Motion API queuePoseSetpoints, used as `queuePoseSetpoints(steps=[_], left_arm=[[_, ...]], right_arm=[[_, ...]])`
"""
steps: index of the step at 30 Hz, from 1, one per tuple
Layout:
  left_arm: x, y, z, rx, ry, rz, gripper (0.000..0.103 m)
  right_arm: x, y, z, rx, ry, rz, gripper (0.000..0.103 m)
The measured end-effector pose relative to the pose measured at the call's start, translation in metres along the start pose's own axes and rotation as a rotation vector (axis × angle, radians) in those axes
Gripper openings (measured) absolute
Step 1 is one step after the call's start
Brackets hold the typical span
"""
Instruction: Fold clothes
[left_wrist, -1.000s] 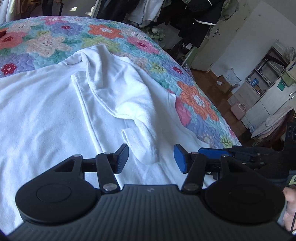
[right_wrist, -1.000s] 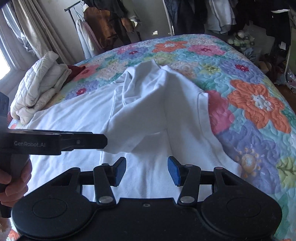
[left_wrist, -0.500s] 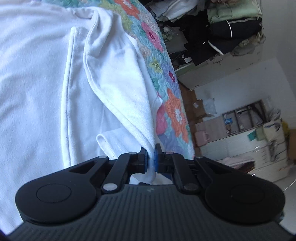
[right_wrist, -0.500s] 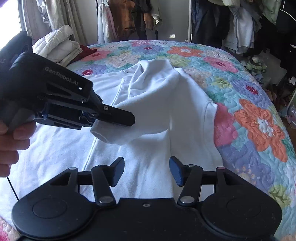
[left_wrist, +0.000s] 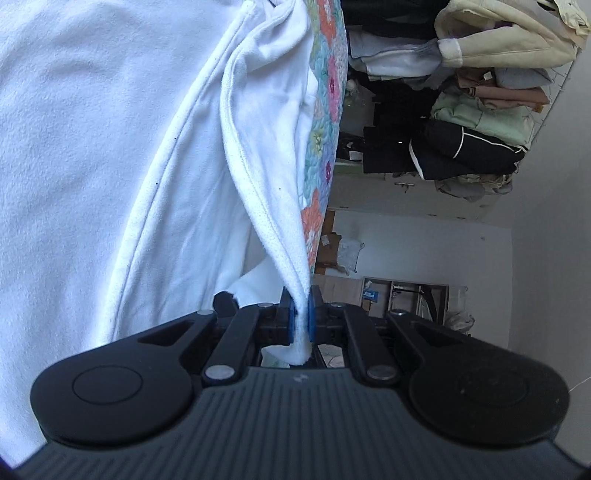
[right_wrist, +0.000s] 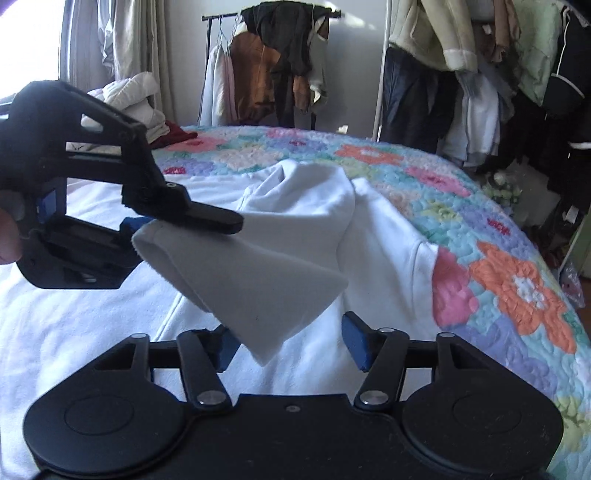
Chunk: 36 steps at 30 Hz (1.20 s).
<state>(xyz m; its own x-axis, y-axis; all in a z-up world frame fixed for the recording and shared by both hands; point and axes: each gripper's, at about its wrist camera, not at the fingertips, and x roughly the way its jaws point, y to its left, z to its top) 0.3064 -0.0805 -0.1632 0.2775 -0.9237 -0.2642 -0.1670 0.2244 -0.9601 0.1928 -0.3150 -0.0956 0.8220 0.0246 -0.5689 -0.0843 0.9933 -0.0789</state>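
Note:
A white sweatshirt (right_wrist: 384, 243) lies spread on a floral quilt (right_wrist: 517, 280). My left gripper (left_wrist: 301, 317) is shut on the cuff end of its sleeve (left_wrist: 266, 192) and holds it lifted off the bed. In the right wrist view the left gripper (right_wrist: 207, 218) holds the sleeve (right_wrist: 258, 273) up so that it hangs in a fold. My right gripper (right_wrist: 286, 345) is open and empty, just below the hanging sleeve, above the sweatshirt's body.
A clothes rack (right_wrist: 280, 66) with hanging garments stands behind the bed. A pile of white bedding (right_wrist: 136, 99) and a dark red cloth (right_wrist: 177, 136) lie at the far left. Stacked clothes (left_wrist: 480, 92) and shelves fill the room's right side.
My left gripper closed on the sleeve cuff, then lifted it and rolled sideways. The sleeve now hangs in the air. My right gripper stayed open and tilted up a little.

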Motion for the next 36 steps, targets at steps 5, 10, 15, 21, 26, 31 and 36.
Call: queuePoseSetpoints(steps=[5,10,15,21,26,31,36], left_arm=[[-0.016,-0.016,-0.017,0.019,-0.04,-0.057,0.006],[-0.01,0.006,-0.033,-0.014,-0.048,0.093,0.007],[-0.006,0.032,-0.044,-0.049,-0.079,0.229,0.006],[-0.035,0.01,-0.065,0.074,-0.226,0.12,0.006],[-0.029,0.022,-0.062,0.161,-0.235,0.281,0.006],[-0.037,0.026,-0.065,0.132,-0.208,0.246,0.006],[-0.038,0.019,-0.071,0.213,-0.177,0.321,0.01]], right_arm=[[-0.04,-0.01,0.023,-0.062,-0.088,-0.07,0.009],[-0.05,-0.015,0.008,-0.118,-0.045,-0.072,0.009],[-0.04,-0.01,-0.017,-0.166,0.055,-0.084,0.009],[-0.073,-0.015,0.003,-0.067,0.001,-0.031,0.009],[-0.045,-0.021,-0.028,-0.048,0.13,-0.032,0.009],[-0.074,-0.026,-0.013,0.06,0.069,0.075,0.008],[-0.052,-0.033,-0.029,0.037,0.197,-0.031,0.005]])
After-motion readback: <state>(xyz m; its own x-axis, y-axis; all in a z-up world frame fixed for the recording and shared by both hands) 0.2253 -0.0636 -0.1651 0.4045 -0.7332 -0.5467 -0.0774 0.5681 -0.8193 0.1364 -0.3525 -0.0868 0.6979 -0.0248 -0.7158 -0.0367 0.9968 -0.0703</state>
